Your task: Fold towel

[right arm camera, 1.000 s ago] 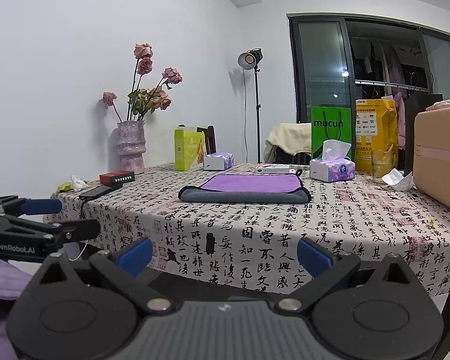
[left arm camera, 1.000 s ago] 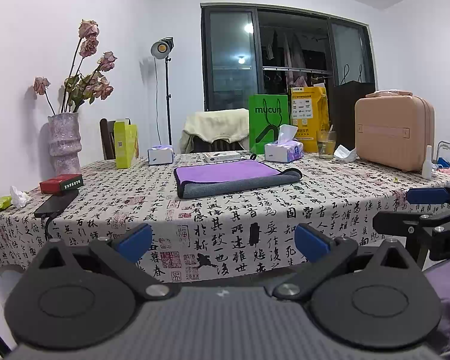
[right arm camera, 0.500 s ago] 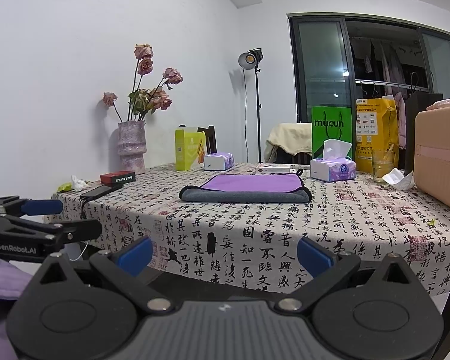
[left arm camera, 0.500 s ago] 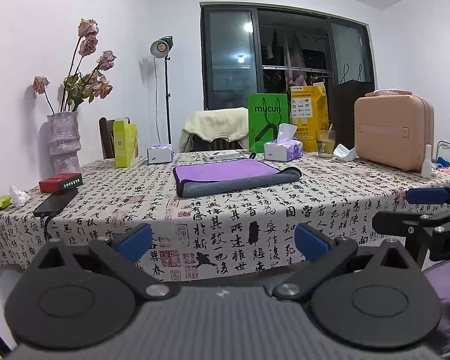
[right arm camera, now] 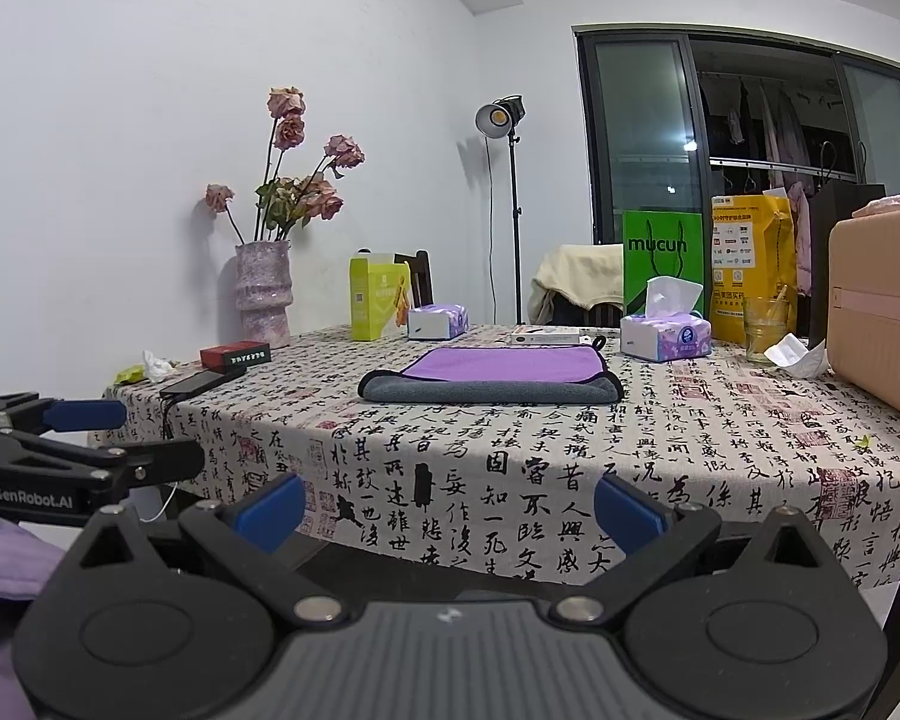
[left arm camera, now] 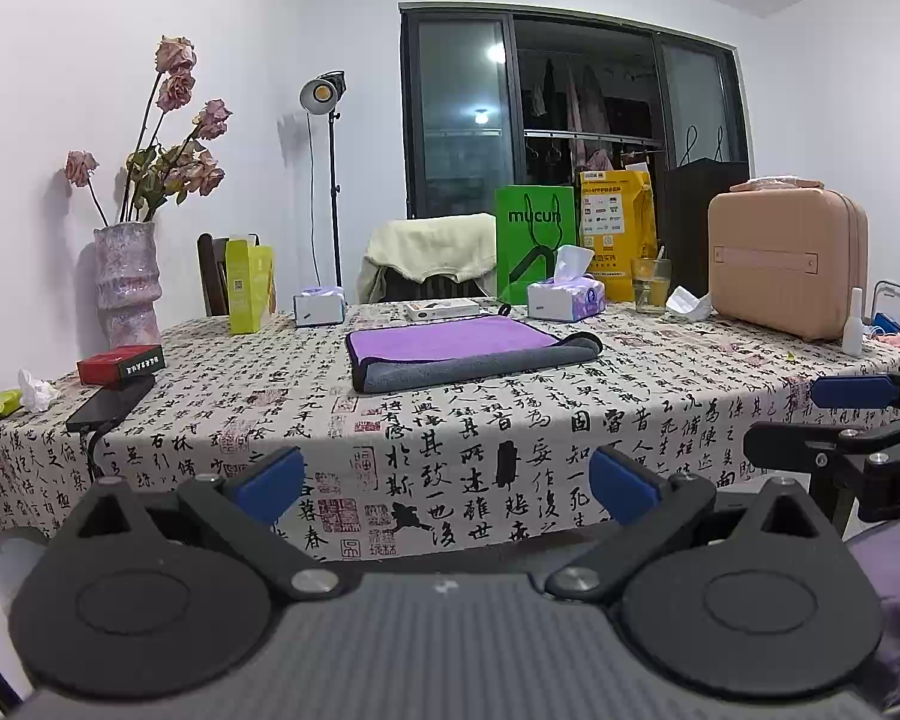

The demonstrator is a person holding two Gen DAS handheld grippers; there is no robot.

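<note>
1. The towel [left arm camera: 459, 351] lies flat on the table [left arm camera: 510, 420], straight ahead of both pairs of jaws and well beyond them. It shows purple on top with a grey roll along its near edge, so I judge it already doubled over at least once.

2. Its long axis runs across my view, left to right. From the left wrist it sits a little skewed, the right end further away. The grey rolled edge faces my jaws; a small hanging loop sits at the far right corner in the right wrist view.

3. I judge the step in hand to be either the approach for another fold or the finish; I cannot tell which.

4. My left gripper [left arm camera: 447, 480] has its jaws spread wide with nothing between them, held low before the table's near edge. My right gripper [right arm camera: 447, 507] stands the same, wide apart and empty.

5. If another fold is wanted, I must carry both grippers forward over the table edge, take the two corners at one short end, and bring them across along the long axis.

6. A tissue pack [left arm camera: 566, 299] lies beyond the towel, near its far right corner; I would keep clear of it.
</note>
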